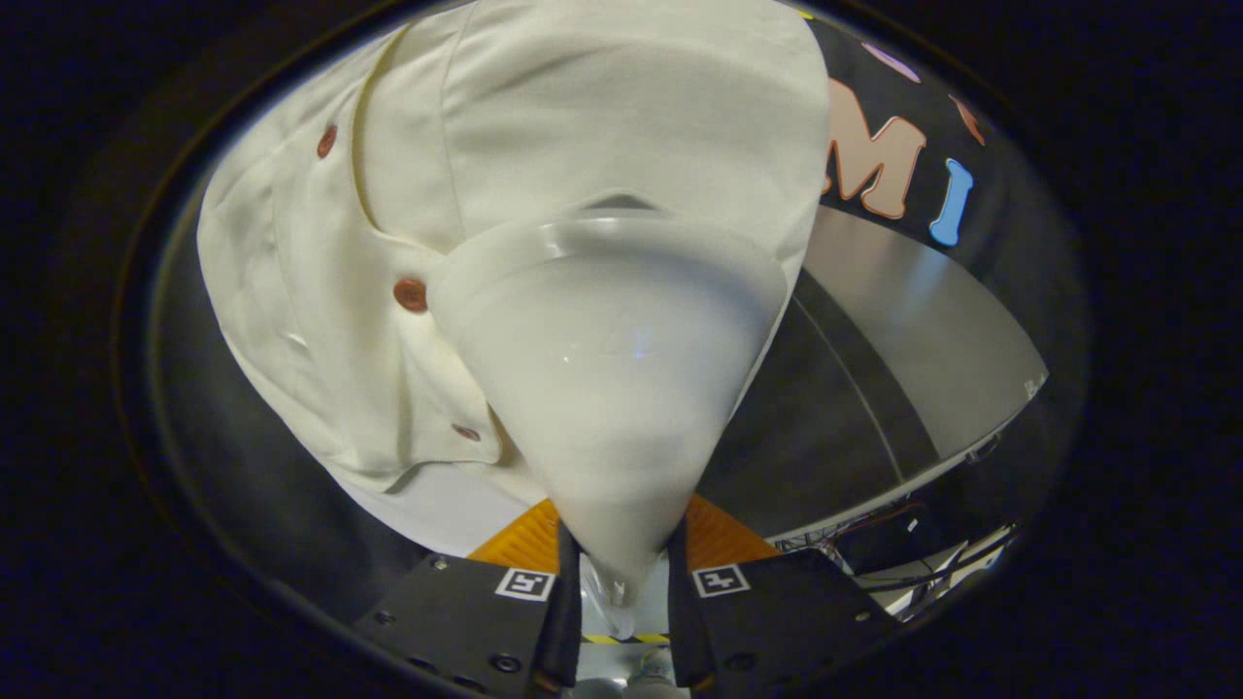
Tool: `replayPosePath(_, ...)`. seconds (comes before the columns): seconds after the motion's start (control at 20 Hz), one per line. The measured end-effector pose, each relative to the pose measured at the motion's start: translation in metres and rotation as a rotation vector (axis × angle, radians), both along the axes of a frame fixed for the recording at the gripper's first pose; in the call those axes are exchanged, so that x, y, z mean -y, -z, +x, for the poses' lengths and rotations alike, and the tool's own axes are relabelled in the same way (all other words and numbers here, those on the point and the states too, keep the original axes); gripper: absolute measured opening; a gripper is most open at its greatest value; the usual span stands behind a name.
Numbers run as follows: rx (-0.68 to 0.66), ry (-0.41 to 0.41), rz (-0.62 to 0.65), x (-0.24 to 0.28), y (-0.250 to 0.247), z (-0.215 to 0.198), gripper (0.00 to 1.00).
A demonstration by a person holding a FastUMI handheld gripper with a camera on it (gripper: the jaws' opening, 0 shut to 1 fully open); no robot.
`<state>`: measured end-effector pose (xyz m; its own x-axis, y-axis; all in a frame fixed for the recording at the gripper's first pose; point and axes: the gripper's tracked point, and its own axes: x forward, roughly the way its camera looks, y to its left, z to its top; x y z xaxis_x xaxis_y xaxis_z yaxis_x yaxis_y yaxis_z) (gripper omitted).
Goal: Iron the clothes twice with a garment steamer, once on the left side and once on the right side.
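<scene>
The tool (621, 582) sits nearest the camera, its two fingers (568, 602) clamped together on the narrow neck of the steamer head (607, 369), one finger pressing each side. The neck's lowest tip runs down between the fingers and is hard to make out there.

The steamer head is a pale, cone-shaped piece. Its long axis runs straight ahead from the fingers, narrow end near, wide end far, so it points away from the camera toward the shirt (544, 146). Its broad far rim lies against or just in front of the cloth; whether the two actually touch cannot be told, because the cone itself hides the steam face and the patch of shirt behind it.

The shirt is the largest thing in view: cream-white, hanging beyond the steamer head and spreading to the left and far above it. Its top and its left sleeve or side are cut off, and the lower hem is partly hidden by the cone. A line of small reddish-brown buttons runs down its left part: one far up (327, 141), one just left of the cone's rim (410, 294), and a third lower, near the hem (466, 432), partly tucked in a fold.

To the right, beyond the shirt, lies a grey floor or panel (932, 340), blurred and hard to read.
</scene>
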<state>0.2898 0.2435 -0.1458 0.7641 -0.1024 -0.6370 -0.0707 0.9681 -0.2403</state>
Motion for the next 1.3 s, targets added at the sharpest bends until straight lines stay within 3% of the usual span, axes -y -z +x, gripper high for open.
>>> replayPosePath(0.6, 0.018, -0.047, -0.009, 0.004, 0.019, 0.0, 0.37)
replayPosePath(1.3, 0.029, -0.029, 0.014, 0.01, 0.028, -0.084, 0.37)
